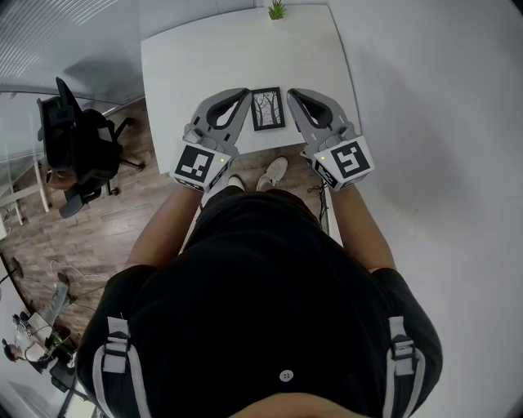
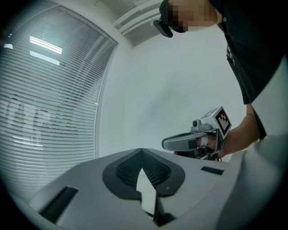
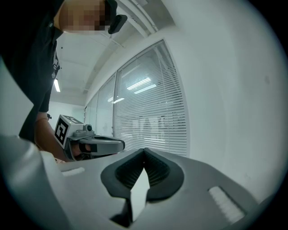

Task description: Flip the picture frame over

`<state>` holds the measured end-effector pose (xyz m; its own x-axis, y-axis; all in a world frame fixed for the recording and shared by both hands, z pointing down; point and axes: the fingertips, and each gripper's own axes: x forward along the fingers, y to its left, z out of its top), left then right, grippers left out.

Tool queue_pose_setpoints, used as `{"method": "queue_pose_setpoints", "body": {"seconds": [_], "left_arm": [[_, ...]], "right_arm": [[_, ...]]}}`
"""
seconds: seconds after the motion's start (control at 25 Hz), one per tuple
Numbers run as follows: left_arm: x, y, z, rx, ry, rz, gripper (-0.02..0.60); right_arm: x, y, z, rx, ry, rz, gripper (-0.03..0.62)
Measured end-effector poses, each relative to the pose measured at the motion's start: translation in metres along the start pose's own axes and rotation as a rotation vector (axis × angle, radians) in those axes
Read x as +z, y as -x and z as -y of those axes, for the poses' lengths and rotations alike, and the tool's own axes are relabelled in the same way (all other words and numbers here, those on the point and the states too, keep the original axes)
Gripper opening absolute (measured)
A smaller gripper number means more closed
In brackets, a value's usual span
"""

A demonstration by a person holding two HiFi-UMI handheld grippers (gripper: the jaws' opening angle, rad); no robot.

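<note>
In the head view we find the picture frame (image 1: 268, 108) lying flat, picture side up, near the front edge of the white table (image 1: 204, 57). It sits between the tips of the left gripper (image 1: 244, 95) and the right gripper (image 1: 292, 95); contact cannot be determined. In the left gripper view we note its jaws pressed together with nothing between them. In the right gripper view we record the same: jaws together, empty.

Table (image 1: 188, 65) mostly bare
Picture frame (image 1: 267, 108) lies between left gripper (image 1: 243, 96) and right gripper (image 1: 294, 96); plant (image 1: 277, 10) at far edge.
</note>
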<state>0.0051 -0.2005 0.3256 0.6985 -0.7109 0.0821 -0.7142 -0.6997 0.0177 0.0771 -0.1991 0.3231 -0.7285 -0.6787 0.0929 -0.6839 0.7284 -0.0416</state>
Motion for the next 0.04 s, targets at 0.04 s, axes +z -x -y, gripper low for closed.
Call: {"method": "queue_pose_setpoints", "body": {"seconds": [0.04], "left_arm": [[-0.0006,0.0002,-0.0004,-0.001,-0.002,-0.005,0.008]], "right_arm": [[0.0001,-0.0006,-0.0002,0.001,0.0,0.0,0.009]]}}
